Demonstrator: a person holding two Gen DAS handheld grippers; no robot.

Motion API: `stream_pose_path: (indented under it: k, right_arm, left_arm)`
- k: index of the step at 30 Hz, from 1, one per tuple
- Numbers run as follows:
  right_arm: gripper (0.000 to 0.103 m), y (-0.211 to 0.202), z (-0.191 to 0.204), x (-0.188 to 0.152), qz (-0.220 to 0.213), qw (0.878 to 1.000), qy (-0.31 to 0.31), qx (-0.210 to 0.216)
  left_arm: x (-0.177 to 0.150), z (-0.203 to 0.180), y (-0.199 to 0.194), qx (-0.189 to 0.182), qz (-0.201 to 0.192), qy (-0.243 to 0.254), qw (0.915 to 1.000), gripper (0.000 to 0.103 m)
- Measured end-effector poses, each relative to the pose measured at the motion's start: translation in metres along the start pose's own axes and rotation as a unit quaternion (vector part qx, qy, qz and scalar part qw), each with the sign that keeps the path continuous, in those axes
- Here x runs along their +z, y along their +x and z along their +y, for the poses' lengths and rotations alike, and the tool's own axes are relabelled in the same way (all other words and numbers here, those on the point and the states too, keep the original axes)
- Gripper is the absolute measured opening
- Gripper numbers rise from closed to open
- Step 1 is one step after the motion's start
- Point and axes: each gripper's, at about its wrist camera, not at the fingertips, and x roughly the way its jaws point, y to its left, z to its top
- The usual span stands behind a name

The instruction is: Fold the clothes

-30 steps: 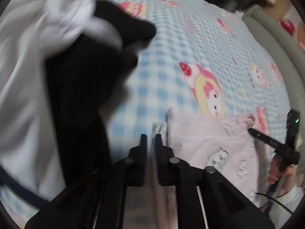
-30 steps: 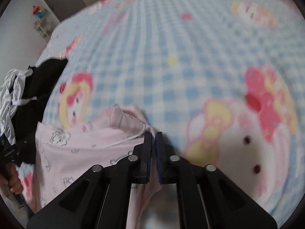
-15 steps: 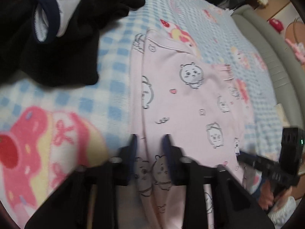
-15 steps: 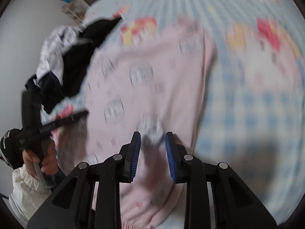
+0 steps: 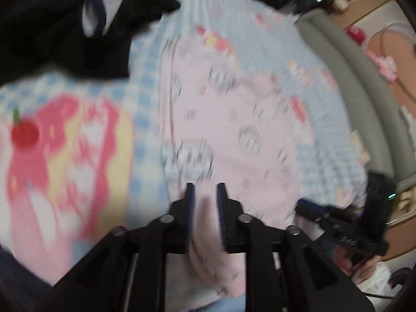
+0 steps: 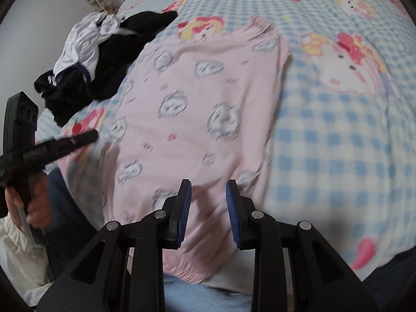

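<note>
A pink printed garment (image 6: 202, 119) lies flat on a checked bedspread (image 6: 325, 140), still unfolded. Left gripper (image 5: 205, 191), jaws opening, and right gripper (image 6: 208, 189), jaws apart, hover over its hem at six o'clock, gripping nothing. Dark clothes (image 6: 109, 59) wait at ten o'clock.

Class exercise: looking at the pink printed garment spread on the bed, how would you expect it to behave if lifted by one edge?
The pink garment would probably droop and fold: it lies flat with soft wrinkles. It is likely light, being thin cloth. Its gathered hem may bunch.
</note>
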Motion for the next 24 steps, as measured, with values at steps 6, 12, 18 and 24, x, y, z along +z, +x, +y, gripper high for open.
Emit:
stream_pose_path:
  k: [6, 12, 18, 24]
  right_arm:
    - [0.028, 0.004, 0.008, -0.017, 0.007, 1.0, -0.013, -0.027]
    - [0.028, 0.005, -0.001, -0.031, -0.001, 0.999, 0.008, -0.044]
    - [0.042, 0.007, -0.011, -0.04, 0.024, 0.996, 0.021, -0.086]
    - [0.042, -0.019, -0.011, -0.034, -0.021, 0.996, 0.019, -0.083]
  left_arm:
    - [-0.03, -0.001, 0.011, 0.019, -0.002, -0.015, 0.9997, 0.031]
    - [-0.031, -0.008, -0.005, 0.027, -0.037, 0.01, 0.9989, 0.001]
    - [-0.031, 0.005, -0.014, 0.054, -0.032, 0.001, 0.9981, 0.003]
    - [-0.03, -0.034, -0.033, 0.021, -0.077, 0.063, 0.9948, 0.017]
